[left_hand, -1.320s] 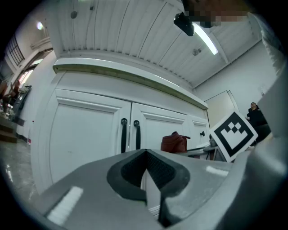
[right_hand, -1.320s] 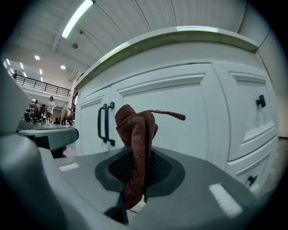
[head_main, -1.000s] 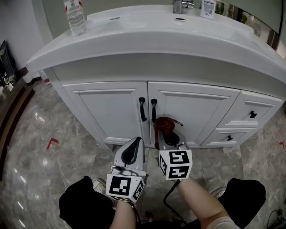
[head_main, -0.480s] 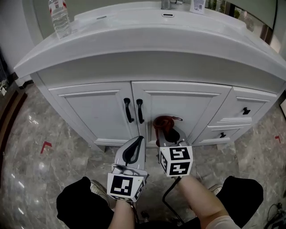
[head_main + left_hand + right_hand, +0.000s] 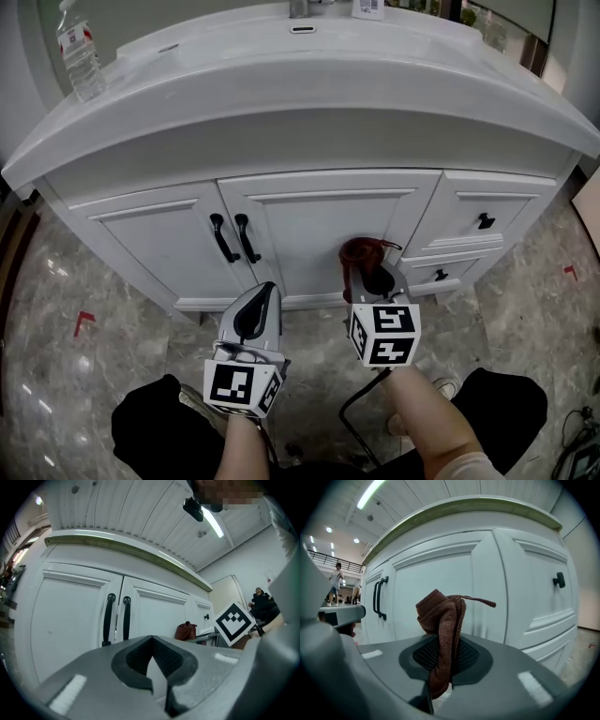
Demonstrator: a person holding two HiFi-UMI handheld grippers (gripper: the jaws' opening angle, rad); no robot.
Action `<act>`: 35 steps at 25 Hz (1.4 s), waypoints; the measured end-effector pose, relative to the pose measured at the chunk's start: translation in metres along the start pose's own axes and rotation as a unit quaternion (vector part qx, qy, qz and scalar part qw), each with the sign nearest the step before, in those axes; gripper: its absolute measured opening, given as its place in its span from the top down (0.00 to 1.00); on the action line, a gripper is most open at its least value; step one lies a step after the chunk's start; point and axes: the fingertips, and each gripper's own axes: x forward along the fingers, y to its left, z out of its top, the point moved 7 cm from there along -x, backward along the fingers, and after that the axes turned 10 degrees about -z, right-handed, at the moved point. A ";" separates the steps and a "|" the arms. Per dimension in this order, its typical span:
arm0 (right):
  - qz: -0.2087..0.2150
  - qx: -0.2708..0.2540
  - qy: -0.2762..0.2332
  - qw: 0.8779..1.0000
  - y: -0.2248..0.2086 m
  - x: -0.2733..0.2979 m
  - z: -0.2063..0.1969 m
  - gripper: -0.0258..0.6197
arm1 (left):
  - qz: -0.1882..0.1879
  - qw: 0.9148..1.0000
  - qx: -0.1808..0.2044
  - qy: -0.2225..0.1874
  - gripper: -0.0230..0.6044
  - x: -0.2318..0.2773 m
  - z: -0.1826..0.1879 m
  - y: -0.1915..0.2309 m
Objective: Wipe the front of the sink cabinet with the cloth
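The white sink cabinet (image 5: 309,211) fills the head view, with two doors and black handles (image 5: 232,238). My right gripper (image 5: 368,278) is shut on a reddish-brown cloth (image 5: 360,254), held bunched before the lower right part of the right door (image 5: 440,573). In the right gripper view the cloth (image 5: 440,616) sticks up out of the right gripper (image 5: 440,656); whether it touches the door I cannot tell. My left gripper (image 5: 256,302) is shut and holds nothing, low before the cabinet's foot under the handles (image 5: 117,618). In its own view the left gripper (image 5: 152,670) is pointed at the doors.
Two drawers with black knobs (image 5: 485,221) sit right of the doors. A water bottle (image 5: 80,58) stands on the countertop's left, a faucet (image 5: 300,8) at the back. The floor is grey marble tile with a red tape mark (image 5: 83,322). The person's dark knees (image 5: 506,408) are below.
The right gripper with the cloth has moved right along the cabinet front, away from the door handles toward the drawers. The left gripper stays low and shut.
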 end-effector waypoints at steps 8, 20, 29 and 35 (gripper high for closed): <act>-0.034 0.006 -0.002 0.999 -0.047 -0.011 0.004 0.82 | 0.002 1.000 0.003 0.006 0.96 0.004 -0.004 -0.009; -0.013 0.025 0.010 1.000 -0.007 -0.019 -0.019 0.83 | 0.010 0.999 0.025 0.034 0.96 -0.020 -0.014 -0.003; 0.110 0.010 0.036 0.993 0.122 0.006 -0.059 0.83 | 0.066 0.997 0.021 0.042 0.96 -0.064 -0.027 0.043; 0.132 -0.002 0.047 0.990 0.165 0.029 -0.078 0.83 | 0.083 0.995 0.009 0.057 0.96 -0.081 -0.045 0.067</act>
